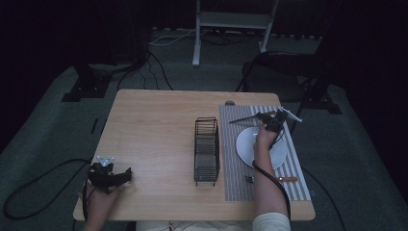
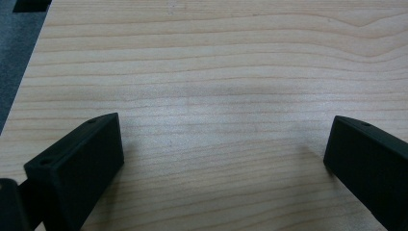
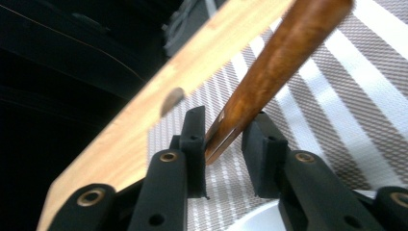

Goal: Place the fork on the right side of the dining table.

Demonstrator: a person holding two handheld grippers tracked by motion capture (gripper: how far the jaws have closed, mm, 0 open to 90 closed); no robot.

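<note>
A knife (image 1: 250,117) with a brown wooden handle (image 3: 279,62) lies pointing left across the far end of the striped placemat (image 1: 231,159). My right gripper (image 1: 267,118) is at the handle's end. In the right gripper view the handle tip sits between the jaws of this gripper (image 3: 223,144), against the left pad, with a thin gap at the right pad, so the jaws stand open. A white plate (image 1: 248,144) rests on the mat just below. My left gripper (image 1: 126,174) rests at the table's near left corner, its jaws (image 2: 223,159) wide open over bare wood.
A black wire rack (image 1: 207,151) stands upright at the table's middle, beside the mat's left edge. A fork (image 1: 272,179) with a wooden handle lies on the mat near the front. A small round object (image 1: 230,102) sits at the far table edge.
</note>
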